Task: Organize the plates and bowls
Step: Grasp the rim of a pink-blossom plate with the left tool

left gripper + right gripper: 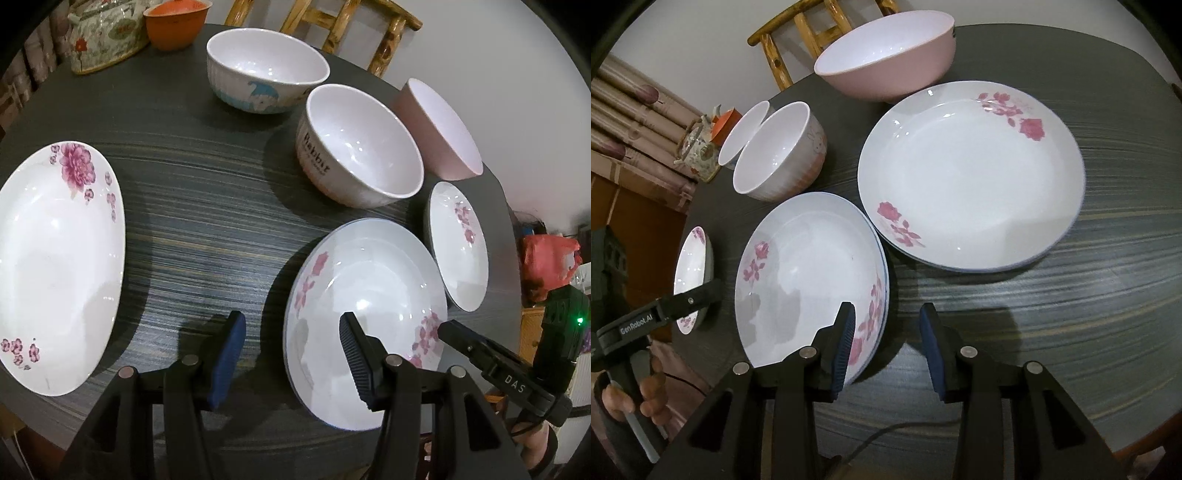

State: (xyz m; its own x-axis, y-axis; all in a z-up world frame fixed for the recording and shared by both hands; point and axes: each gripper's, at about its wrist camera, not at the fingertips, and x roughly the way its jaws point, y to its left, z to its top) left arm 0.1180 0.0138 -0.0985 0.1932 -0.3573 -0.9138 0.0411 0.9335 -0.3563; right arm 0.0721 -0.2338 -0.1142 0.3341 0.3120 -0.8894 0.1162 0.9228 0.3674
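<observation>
A white plate with pink blossoms (pixel 365 291) (pixel 809 273) lies near the front of the dark round table (pixel 207 206). My left gripper (pixel 291 354) is open and straddles its left rim, one pad over the plate and one outside. My right gripper (pixel 888 343) is open and straddles the right rim the same way. No pad presses on the plate. A large flowered plate (pixel 59 266) lies to the left and another (pixel 971 177) to the right. Behind stand an elephant bowl (pixel 266 70), a lettered bowl (pixel 358 147) and a pink bowl (pixel 886 55).
A patterned teapot (pixel 103 37) and an orange cup (pixel 173 22) stand at the table's far left edge. A wooden chair (pixel 812 33) is behind the table. A hand (pixel 639 391) grips the left tool's handle. Bare tabletop shows at the right (pixel 1071 332).
</observation>
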